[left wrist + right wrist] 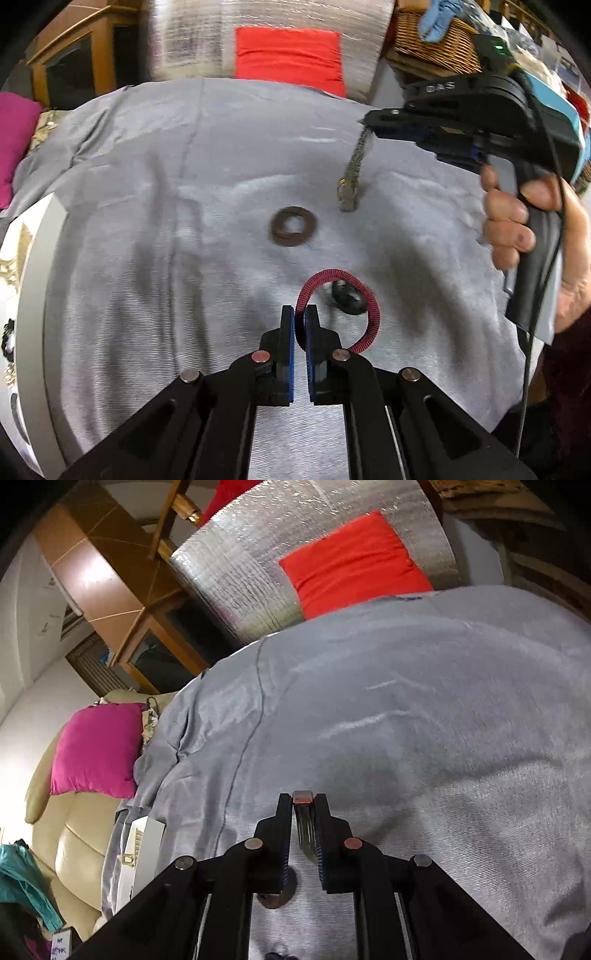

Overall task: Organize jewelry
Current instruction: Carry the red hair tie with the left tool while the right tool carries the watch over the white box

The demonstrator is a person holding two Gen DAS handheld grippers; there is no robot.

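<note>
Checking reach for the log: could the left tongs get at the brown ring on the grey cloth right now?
Probably not yet: the left tongs are shut on the red bracelet. The path to the brown ring looks free, with the right tongs off to the side holding the mesh band.

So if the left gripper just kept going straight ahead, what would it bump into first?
Probably the dark stone bead lying on the grey cloth just past the left gripper, whose jaws are shut on the red bracelet. Beyond it lies the brown ring. Depth is hard to judge here.
</note>
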